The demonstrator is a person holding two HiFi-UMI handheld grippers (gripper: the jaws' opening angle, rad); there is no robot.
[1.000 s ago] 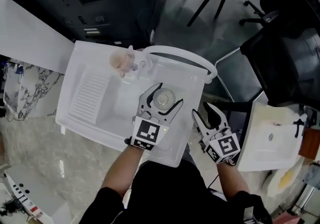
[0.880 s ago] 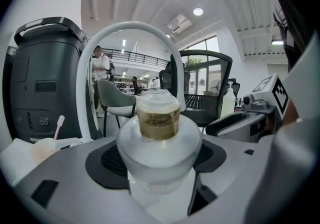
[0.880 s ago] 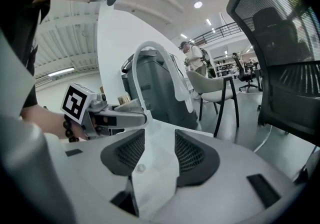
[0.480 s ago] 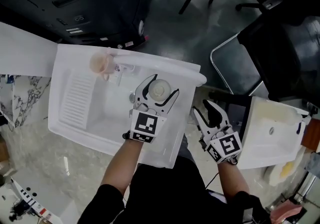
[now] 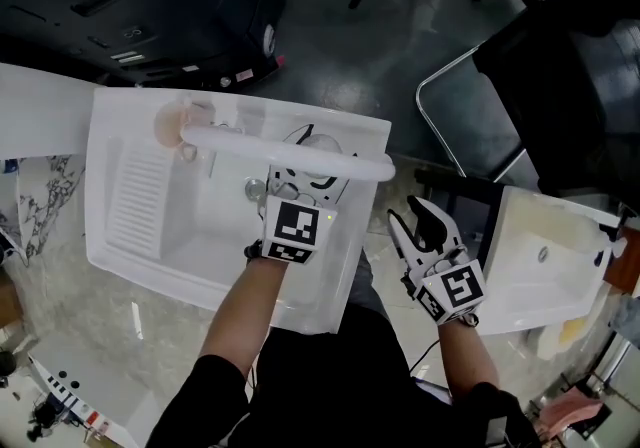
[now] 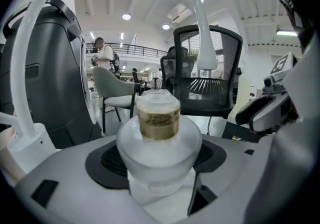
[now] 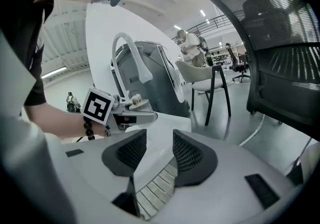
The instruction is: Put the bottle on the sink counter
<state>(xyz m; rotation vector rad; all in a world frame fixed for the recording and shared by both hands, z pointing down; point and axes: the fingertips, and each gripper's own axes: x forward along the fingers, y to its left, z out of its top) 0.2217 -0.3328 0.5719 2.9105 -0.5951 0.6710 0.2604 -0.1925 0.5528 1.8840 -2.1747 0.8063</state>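
A frosted bottle with a gold neck and a clear cap stands upright between the pads of my left gripper, which is shut on its body. In the head view that gripper hangs over the basin of the white sink, and the arched faucet crosses over the bottle, hiding part of it. My right gripper hovers off the sink's right edge. Its jaws have just been closing; a gap stays between them and nothing is in it.
A pinkish object sits at the sink's back left, next to the ribbed drainboard. A second white sink stands to the right. Chair legs and a dark machine lie beyond the sink.
My left gripper has carried the bottle forward and lower, so the faucet arch now crosses over it. The right gripper's jaws have narrowed a little.
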